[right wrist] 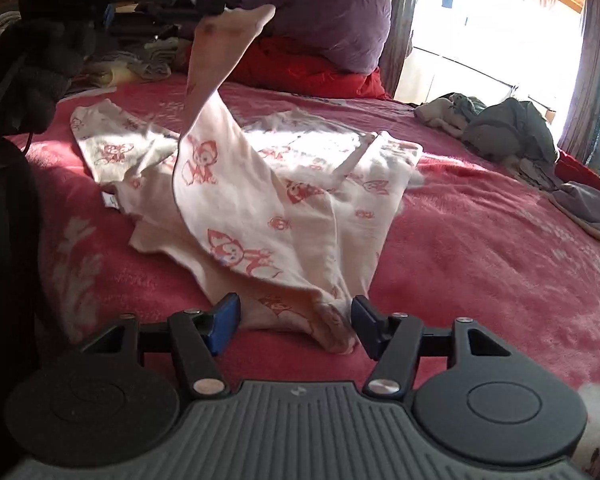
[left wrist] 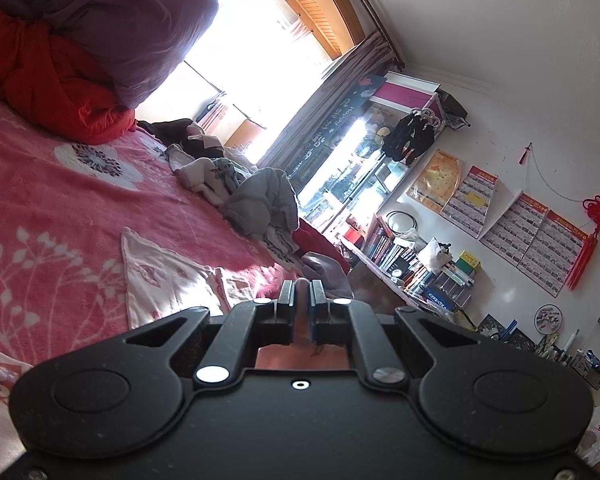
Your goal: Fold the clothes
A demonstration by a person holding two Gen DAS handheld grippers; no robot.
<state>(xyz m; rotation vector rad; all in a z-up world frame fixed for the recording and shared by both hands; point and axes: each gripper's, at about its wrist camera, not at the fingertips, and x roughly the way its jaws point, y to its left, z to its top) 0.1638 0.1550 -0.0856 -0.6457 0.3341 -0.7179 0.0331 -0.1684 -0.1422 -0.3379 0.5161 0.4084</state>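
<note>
A cream garment with red cartoon prints (right wrist: pixel 260 204) lies spread on the pink bed cover (right wrist: pixel 480 248). My left gripper (left wrist: pixel 301 285) is shut on one corner of it and holds that corner high; in the right wrist view the left gripper (right wrist: pixel 220 7) is at the upper left with the cloth hanging down from it. A part of the garment (left wrist: pixel 160 272) shows on the bed in the left wrist view. My right gripper (right wrist: pixel 292 314) is open, low over the bed, with the garment's near edge between its blue pads (right wrist: pixel 224 320).
A pile of grey and white clothes (right wrist: pixel 500 128) lies at the bed's far right. A purple duvet (right wrist: pixel 320 12) and a red quilt (right wrist: pixel 308 68) are heaped at the head. Shelves with books (left wrist: pixel 404 260) stand by the wall beyond the bed.
</note>
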